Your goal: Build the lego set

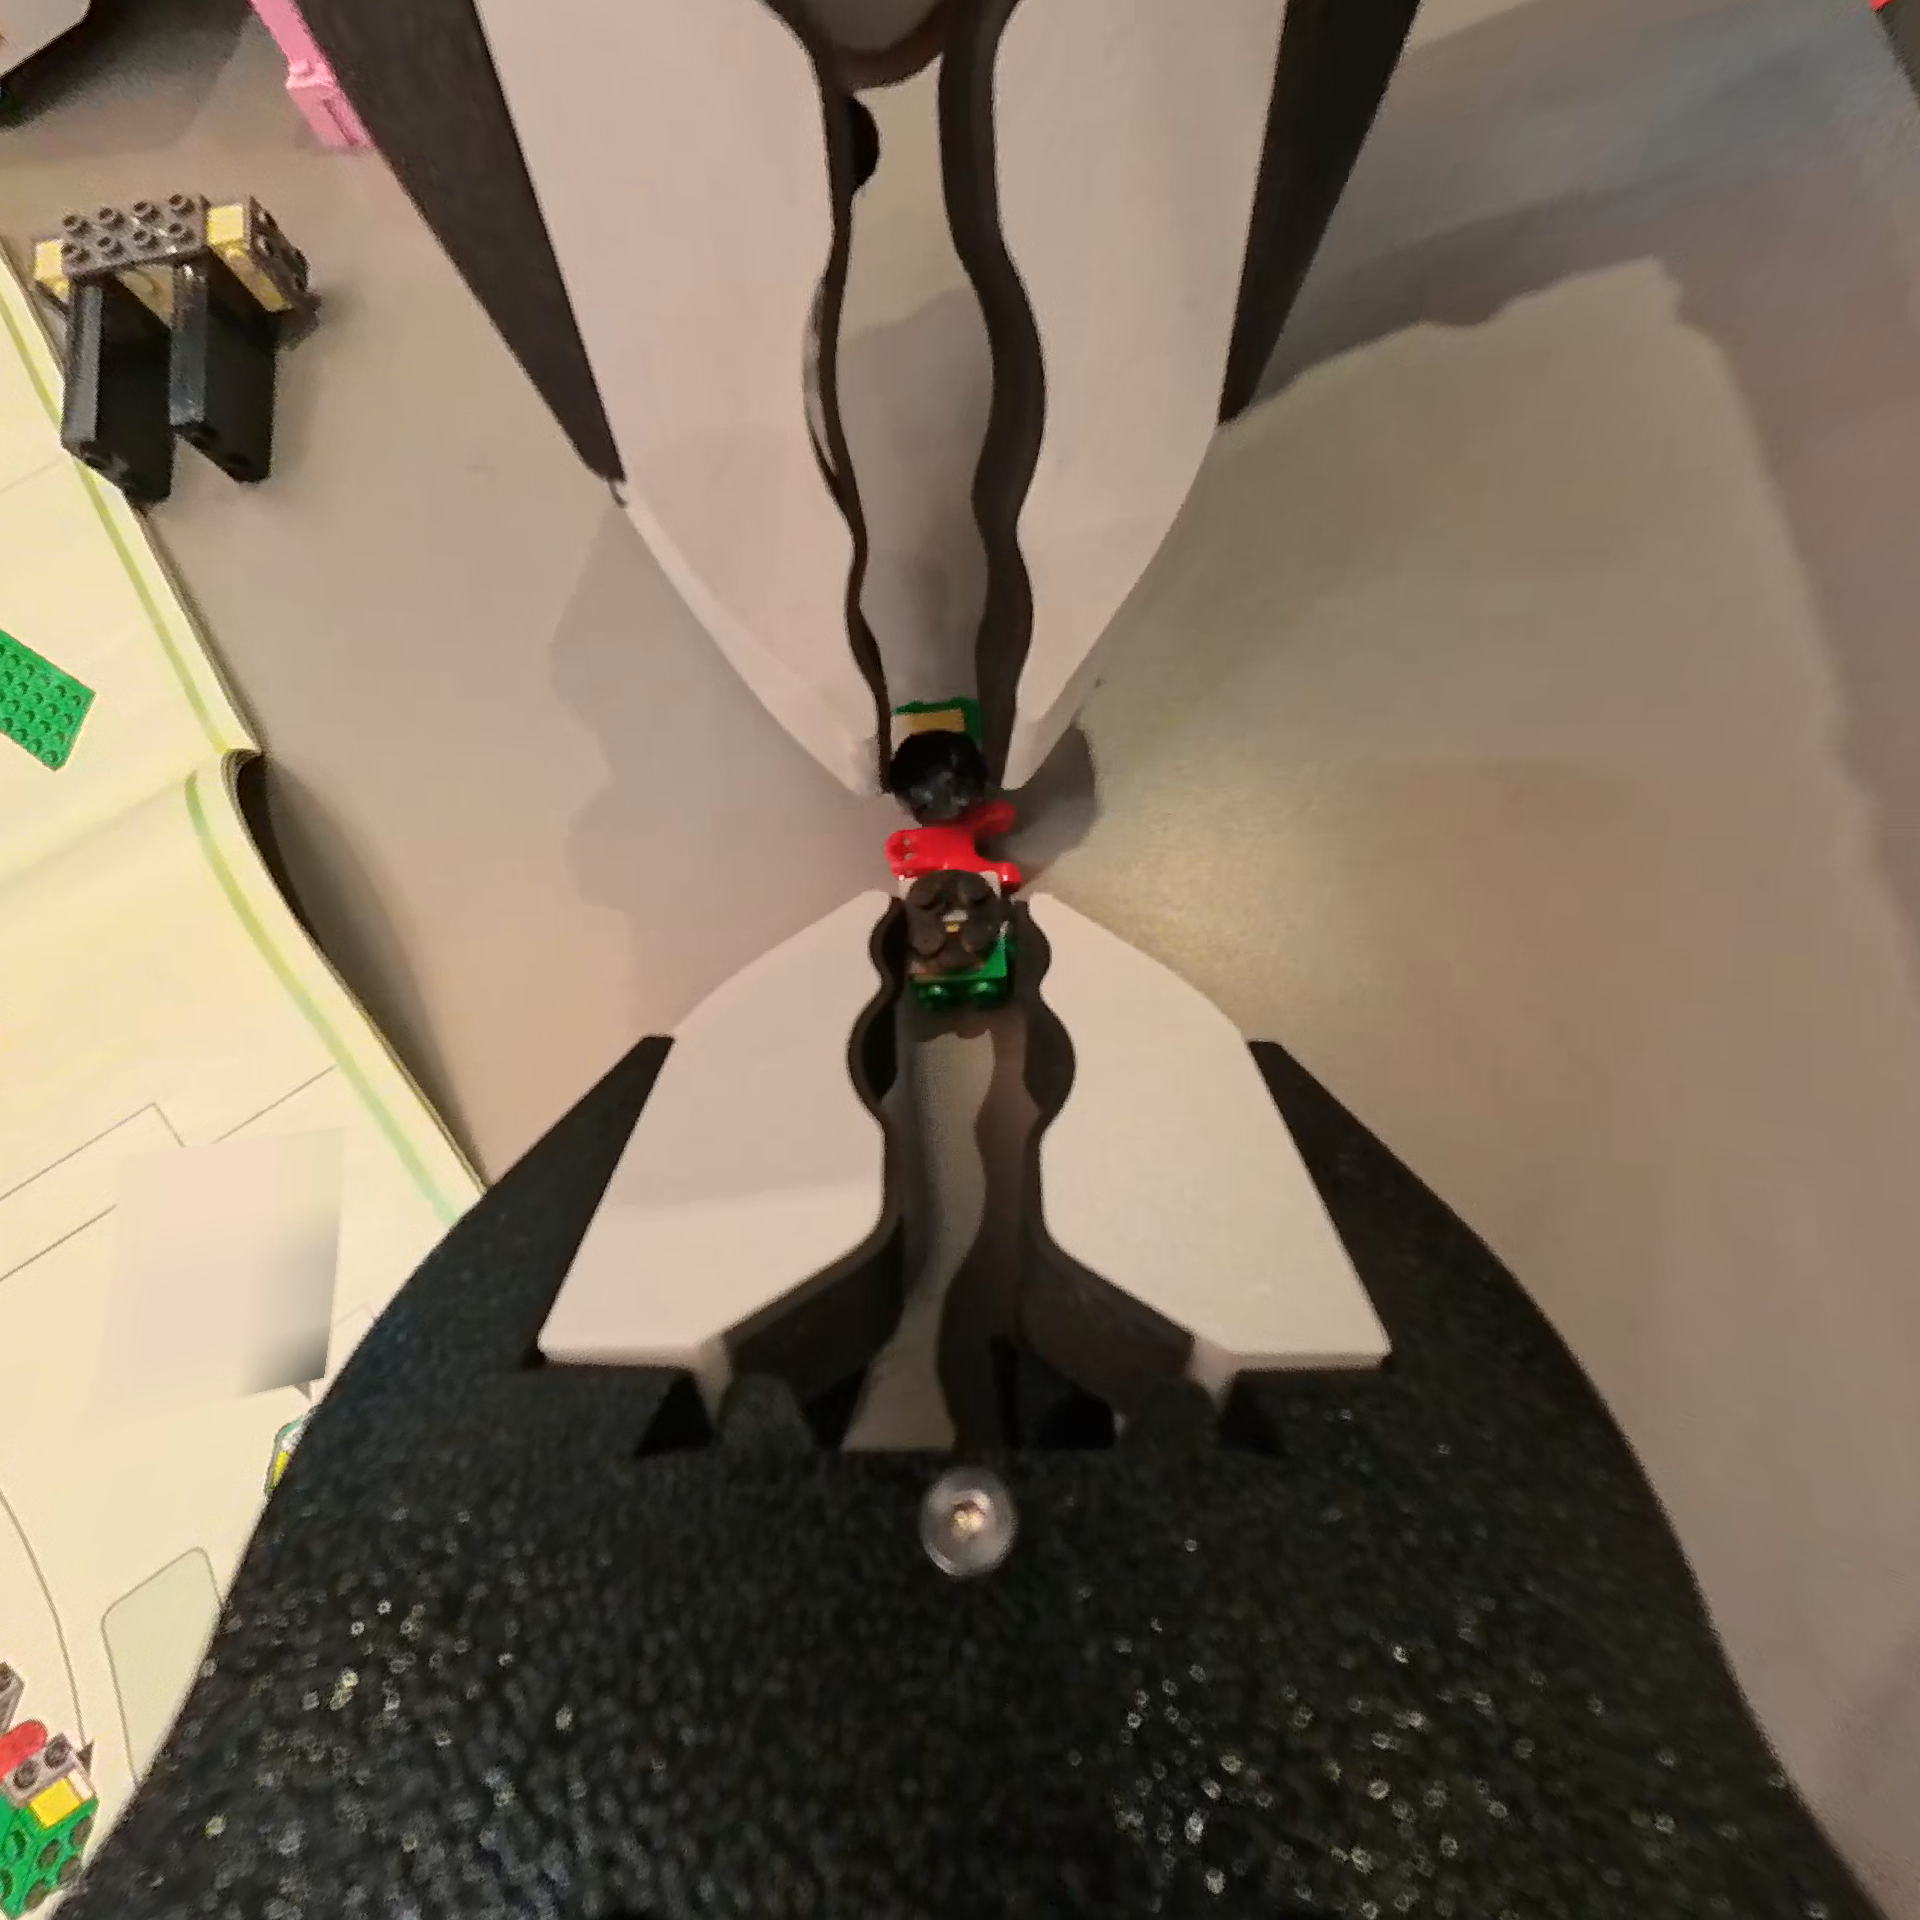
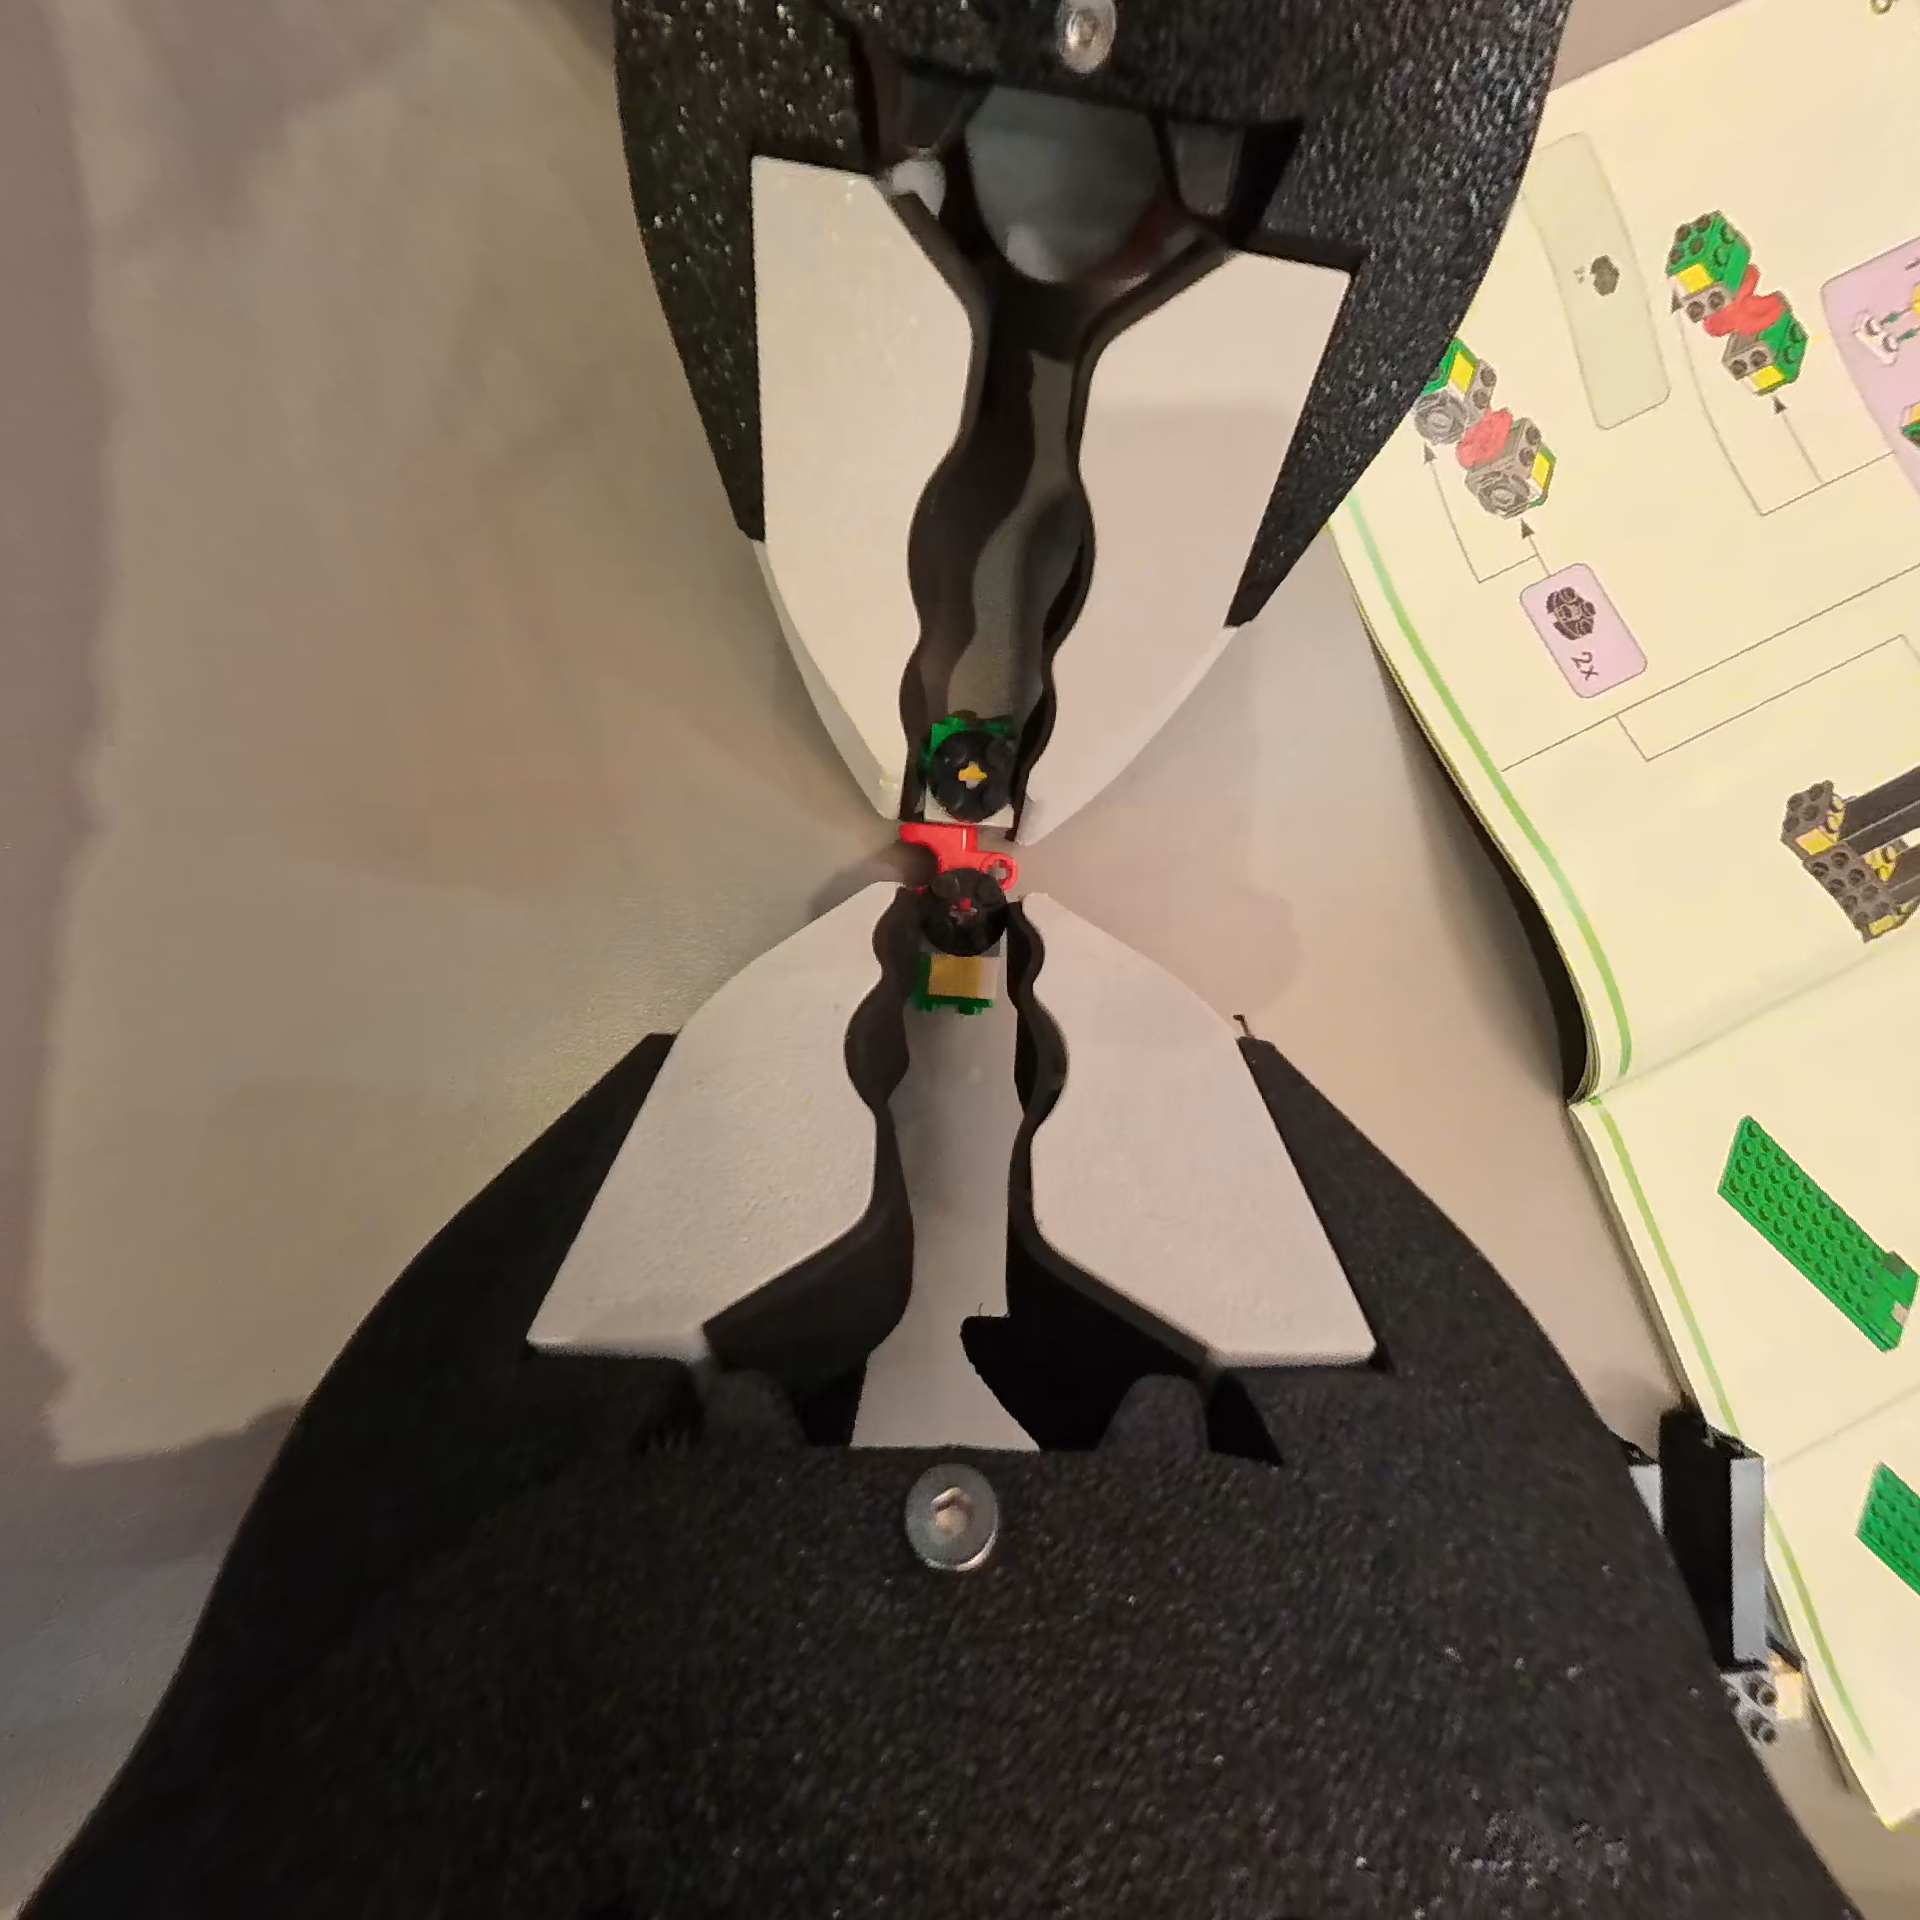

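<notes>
Grippers are meeting tip to tip above a grey table [image 1: 1455,727], each facing the other. The left gripper [image 1: 954,935] is entering its own view from the bottom, and its jaws are clenching on a green block [image 1: 961,982] topped by a dark round stud piece [image 1: 951,920]. The right gripper [image 2: 961,940] is doing likewise in its own view, its jaws clamping on a second green block [image 2: 951,987] with a tan face and a black round piece [image 2: 961,920]. A red clip piece [image 1: 951,844] is sitting between the two blocks, touching both, so the small lego assembly is hanging in the air between the four white fingers [image 1: 758,1195], clear of the table. In the right wrist view the same red piece [image 2: 951,844] is bridging the gap below the left gripper's block. An open instruction booklet [image 2: 1714,727] is lying on the table beside the grippers, pale green with drawn steps showing green, red and grey bricks and a green plate; it carries small printed quantity marks, and no brand mark can be made out. A black and grey sub-assembly [image 1: 166,343] with tan parts is standing at the booklet's edge [image 1: 125,935], well apart from the grippers. A pink object [image 1: 322,94] is showing at the top left corner, too cropped to identify.
</notes>
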The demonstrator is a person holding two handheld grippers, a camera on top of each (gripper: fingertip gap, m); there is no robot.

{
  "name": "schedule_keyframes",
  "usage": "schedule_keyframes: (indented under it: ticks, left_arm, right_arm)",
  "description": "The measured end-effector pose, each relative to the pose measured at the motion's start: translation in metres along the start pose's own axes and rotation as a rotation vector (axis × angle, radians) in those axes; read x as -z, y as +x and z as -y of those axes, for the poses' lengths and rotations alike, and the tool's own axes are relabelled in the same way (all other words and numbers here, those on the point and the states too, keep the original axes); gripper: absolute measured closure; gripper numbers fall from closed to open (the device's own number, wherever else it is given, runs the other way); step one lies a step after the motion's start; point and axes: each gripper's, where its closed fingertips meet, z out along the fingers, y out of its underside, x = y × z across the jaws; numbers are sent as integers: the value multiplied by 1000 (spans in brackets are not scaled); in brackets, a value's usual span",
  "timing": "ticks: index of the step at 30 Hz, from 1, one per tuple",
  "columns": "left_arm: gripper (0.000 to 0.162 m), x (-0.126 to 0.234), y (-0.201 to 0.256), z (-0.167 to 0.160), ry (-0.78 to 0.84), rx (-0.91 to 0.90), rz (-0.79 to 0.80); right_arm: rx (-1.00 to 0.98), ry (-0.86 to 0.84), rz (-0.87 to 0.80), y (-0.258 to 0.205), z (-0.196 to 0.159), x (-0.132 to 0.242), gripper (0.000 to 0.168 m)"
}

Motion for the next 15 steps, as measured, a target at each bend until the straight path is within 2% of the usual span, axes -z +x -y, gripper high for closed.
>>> schedule_keyframes:
  ticks: [15]
  left_arm:
    - [142,0,0,0,0,3,-5]
  right_arm:
    - [15,31,40,-1,0,-2,153]
